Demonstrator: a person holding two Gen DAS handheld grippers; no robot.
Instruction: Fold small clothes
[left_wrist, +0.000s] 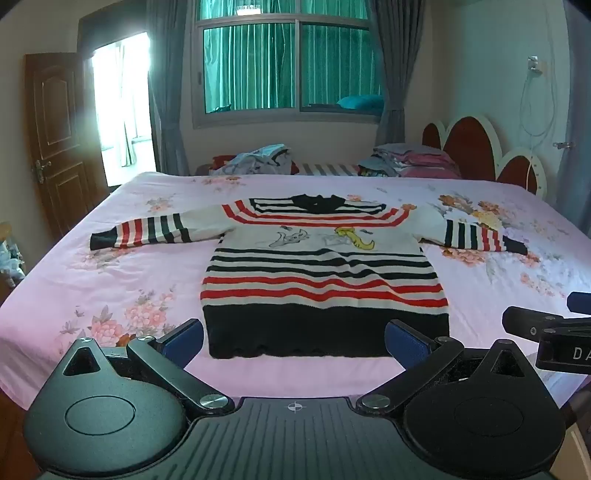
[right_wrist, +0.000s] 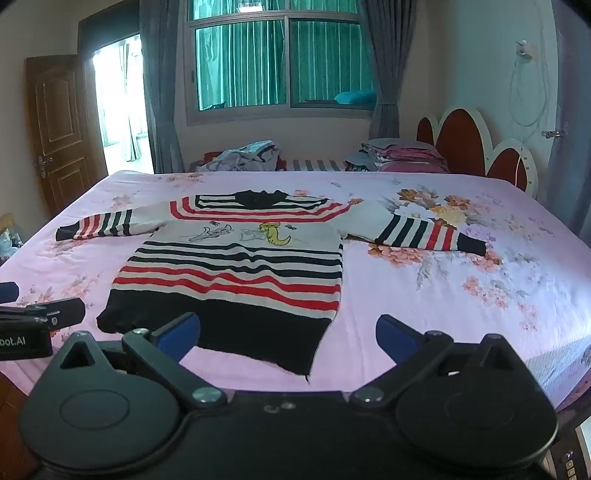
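Two black grippers hang low over the near edge of the bed, side by side. On the left gripper (left_wrist: 293, 341), the blue pads (left_wrist: 184, 341) are spread far apart, so it is wide open and holds nothing. On the right gripper (right_wrist: 288, 336), the blue pads (right_wrist: 179, 334) are spread just as wide, and it holds nothing too. Each one shows at the edge of the other's view.

Just past them lies the sweater (left_wrist: 321, 280). It is spread out flat on the pink bed sheet (left_wrist: 110, 280), face up, with its dark bottom hem (left_wrist: 325, 332) closest to the grippers and its dark collar (left_wrist: 314, 203) far away. It has red, black and white stripes. Across the chest is a white band with small cartoon pictures (left_wrist: 321, 238), one grey and one yellow. Both sleeves stick straight out to the sides. The left sleeve (left_wrist: 147, 230) and the right sleeve (left_wrist: 476, 234) each end in a dark cuff. From the left gripper the hem sits right between the pads, a little way ahead. From the right gripper the sweater lies more to the left, and the hem's right corner (right_wrist: 306, 365) points toward the camera.

The sheet has pink and orange flowers printed on it. Behind the bed are a loose pile of clothes (left_wrist: 258, 158) and a neat stack of folded things (left_wrist: 410, 160). A red and white headboard (left_wrist: 480, 147) stands at the right, a window (left_wrist: 288, 62) with grey curtains is at the back, and a brown door (left_wrist: 59, 136) stands open at the left.
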